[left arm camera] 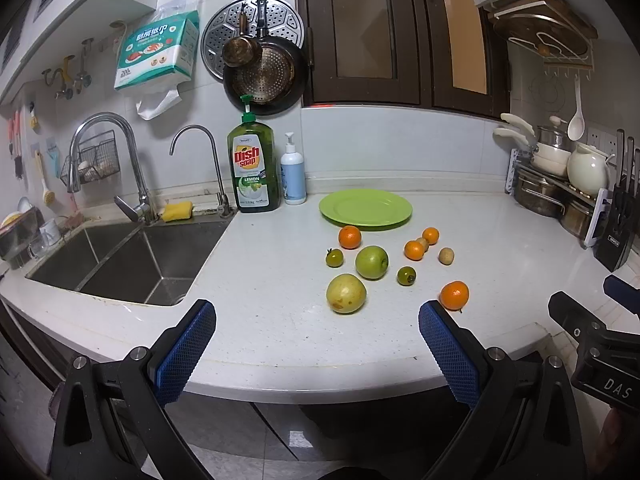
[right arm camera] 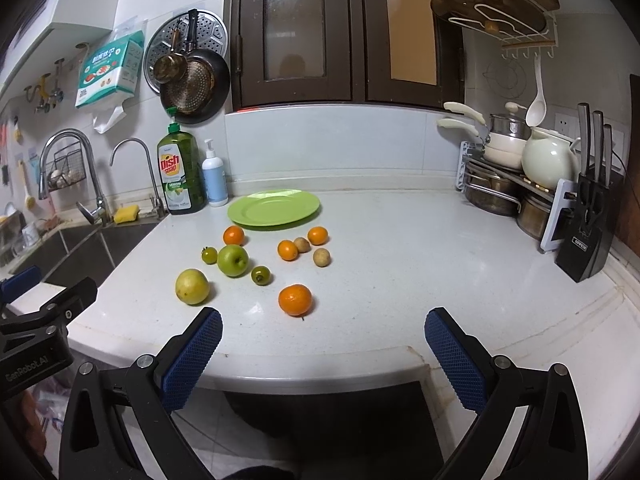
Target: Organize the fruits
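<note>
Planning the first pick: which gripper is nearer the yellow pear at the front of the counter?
Left. The yellow pear lies just ahead of the open left gripper, between its fingers. From the right gripper it sits off to the left, beyond the left finger.

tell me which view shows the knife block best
The right wrist view: the knife block stands whole at the counter's right end, three handles and its label in sight. In the left wrist view the knife block sits squeezed against the dark frame edge, distorted and dim, its label hard to read.
</note>
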A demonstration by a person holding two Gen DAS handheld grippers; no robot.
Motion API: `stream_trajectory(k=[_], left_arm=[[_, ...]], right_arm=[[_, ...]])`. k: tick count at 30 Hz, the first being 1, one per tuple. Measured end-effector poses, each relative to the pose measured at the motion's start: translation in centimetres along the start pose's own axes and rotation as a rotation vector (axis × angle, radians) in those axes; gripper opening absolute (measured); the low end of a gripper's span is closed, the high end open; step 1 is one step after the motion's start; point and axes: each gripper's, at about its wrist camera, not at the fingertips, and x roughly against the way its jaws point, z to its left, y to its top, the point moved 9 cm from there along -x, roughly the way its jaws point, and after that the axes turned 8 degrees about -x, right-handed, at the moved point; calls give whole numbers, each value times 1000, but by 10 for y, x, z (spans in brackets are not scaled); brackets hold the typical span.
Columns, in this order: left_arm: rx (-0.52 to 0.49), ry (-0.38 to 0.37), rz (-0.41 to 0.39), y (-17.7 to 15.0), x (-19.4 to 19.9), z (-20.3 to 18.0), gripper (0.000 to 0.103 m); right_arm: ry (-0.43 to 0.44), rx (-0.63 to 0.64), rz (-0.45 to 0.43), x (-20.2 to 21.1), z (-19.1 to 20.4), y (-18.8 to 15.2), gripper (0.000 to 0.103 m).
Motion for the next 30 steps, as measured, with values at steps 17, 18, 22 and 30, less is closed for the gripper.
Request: stream_trajectory(k=[17, 18, 22, 30], left_arm=[[2, -9, 10, 0, -5, 3, 103], [3, -11, 12, -1, -6, 3, 103], [2, -13, 16, -1, -8, 4, 103], [1, -16, 29, -3, -18, 6, 103]], right_arm=[[-4, 4, 2, -1, 3, -2, 103], [-4, 4, 2, -1, 3, -2, 103], [-3, 6, 7, -4, 5, -3, 102], [-1, 9, 26, -16, 10, -2, 102]])
